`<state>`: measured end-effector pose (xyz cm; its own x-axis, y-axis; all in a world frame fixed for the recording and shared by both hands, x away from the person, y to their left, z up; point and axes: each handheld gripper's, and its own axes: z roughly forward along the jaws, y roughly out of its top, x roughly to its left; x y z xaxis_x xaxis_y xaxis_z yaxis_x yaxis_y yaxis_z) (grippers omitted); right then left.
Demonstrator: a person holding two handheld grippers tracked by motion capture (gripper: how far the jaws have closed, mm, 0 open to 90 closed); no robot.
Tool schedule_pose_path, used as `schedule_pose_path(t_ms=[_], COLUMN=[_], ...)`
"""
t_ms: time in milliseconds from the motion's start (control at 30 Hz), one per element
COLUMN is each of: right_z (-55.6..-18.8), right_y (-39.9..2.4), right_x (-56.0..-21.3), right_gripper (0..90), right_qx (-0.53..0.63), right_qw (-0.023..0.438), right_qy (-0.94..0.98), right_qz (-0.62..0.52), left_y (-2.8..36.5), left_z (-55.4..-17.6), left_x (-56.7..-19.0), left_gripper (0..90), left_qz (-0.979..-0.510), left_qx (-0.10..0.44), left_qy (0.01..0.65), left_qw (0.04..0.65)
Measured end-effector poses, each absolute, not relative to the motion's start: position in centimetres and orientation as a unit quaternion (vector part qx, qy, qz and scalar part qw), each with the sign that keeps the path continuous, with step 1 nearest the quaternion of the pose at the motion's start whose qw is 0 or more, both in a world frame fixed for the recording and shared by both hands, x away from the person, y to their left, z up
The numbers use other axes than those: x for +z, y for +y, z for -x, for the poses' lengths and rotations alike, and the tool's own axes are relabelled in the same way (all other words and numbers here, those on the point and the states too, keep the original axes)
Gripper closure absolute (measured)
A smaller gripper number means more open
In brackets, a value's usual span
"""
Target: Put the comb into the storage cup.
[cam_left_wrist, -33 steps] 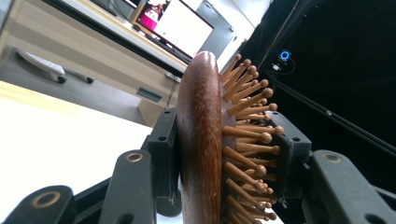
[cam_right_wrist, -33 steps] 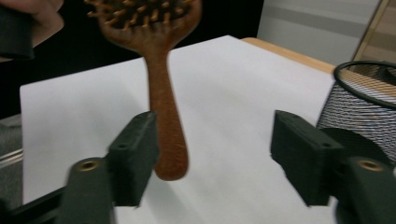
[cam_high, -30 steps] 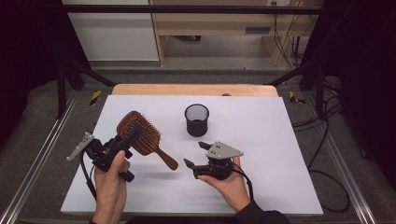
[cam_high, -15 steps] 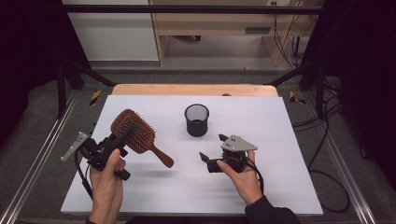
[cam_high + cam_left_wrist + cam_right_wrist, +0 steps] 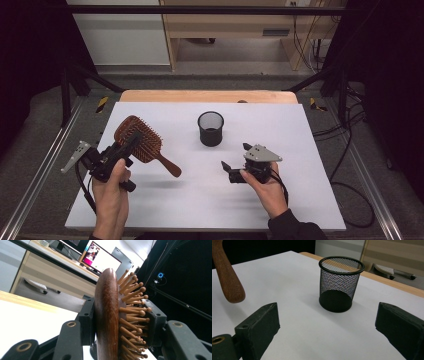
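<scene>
Hairbrush (image 5: 140, 140) sits clenched by its wooden head in the left tongs (image 5: 126, 147), lifted off the table (image 5: 165, 200) with its handle angled toward the right tongs (image 5: 236, 162), whose empty jaws have just been opening, likely after a handover, mesh cup (image 5: 210, 128) just beyond them.

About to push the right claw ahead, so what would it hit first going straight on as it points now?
Most likely the black mesh cup, upright ahead of the open right claw, bare white table between. Depth is hard to judge.
</scene>
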<state>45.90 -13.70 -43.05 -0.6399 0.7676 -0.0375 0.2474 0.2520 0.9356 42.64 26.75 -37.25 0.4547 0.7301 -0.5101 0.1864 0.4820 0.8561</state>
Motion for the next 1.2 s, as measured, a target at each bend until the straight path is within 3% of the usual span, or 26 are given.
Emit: schedule_pose_path(t_ms=[500,1200], right_z=[-45.6,-43.8], right_y=[-15.5,-21.3], right_x=[-43.2,-43.8], right_gripper=[4.5,4.4], right_qx=[0.511,0.507], right_qw=[0.257,0.282], right_qy=[0.74,0.707], right_qz=[-0.354,-0.403], left_y=[26.9,26.0], left_z=[-42.7,-42.7], left_x=[-37.2,-37.2], left_gripper=[52.3,52.3], left_qz=[-0.476,-0.487], left_qx=[0.202,0.205], left_qy=[0.484,0.475], left_qw=[0.706,0.703])
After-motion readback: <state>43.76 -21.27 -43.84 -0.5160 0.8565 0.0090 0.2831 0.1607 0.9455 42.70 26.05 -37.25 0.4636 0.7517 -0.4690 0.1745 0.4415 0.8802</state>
